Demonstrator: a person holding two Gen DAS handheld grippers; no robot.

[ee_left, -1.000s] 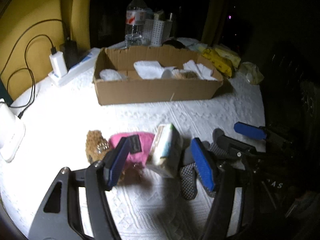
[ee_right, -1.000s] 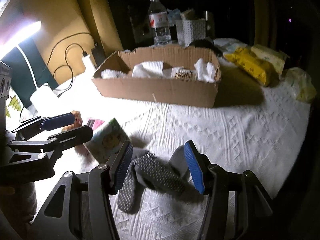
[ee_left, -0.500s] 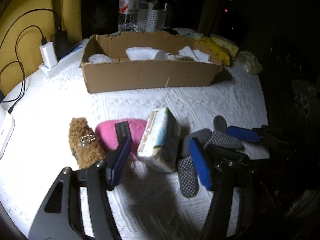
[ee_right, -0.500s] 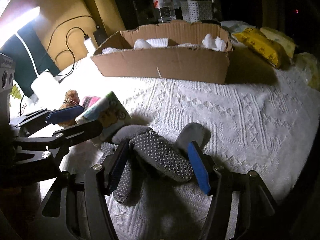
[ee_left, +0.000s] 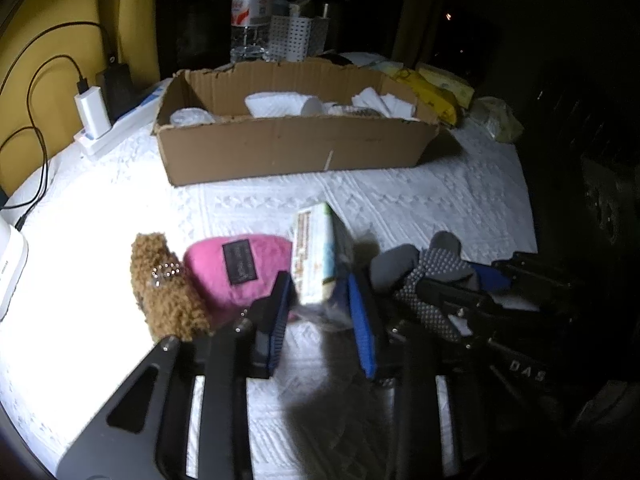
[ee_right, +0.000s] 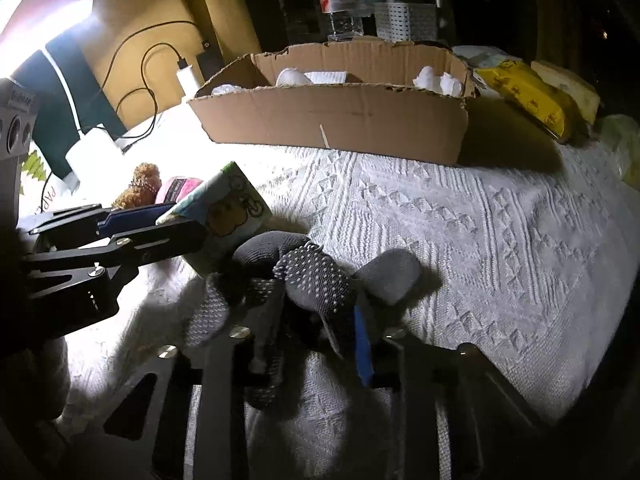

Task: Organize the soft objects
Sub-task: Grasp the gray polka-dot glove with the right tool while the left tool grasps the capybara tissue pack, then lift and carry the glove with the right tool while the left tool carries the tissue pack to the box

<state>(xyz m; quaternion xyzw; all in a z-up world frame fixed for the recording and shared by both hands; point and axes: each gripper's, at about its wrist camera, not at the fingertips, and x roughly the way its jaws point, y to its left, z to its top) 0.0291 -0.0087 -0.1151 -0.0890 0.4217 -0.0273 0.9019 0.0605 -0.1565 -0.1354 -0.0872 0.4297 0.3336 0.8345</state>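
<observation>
L fingers point(ee_left: 320, 312) clamped on tissue pack point(ee_left: 316, 256), R fingers point(ee_right: 316, 320) clenched on dotted grey sock point(ee_right: 316, 280)

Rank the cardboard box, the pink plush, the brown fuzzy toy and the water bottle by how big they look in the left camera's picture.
1. cardboard box, clearly largest
2. pink plush
3. brown fuzzy toy, close to the plush, so their order is unsure
4. water bottle, though it stands farthest back, so it may only look small

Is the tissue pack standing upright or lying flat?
Upright, slightly tilted: the tissue pack stands on its end between the left gripper fingers.
</observation>
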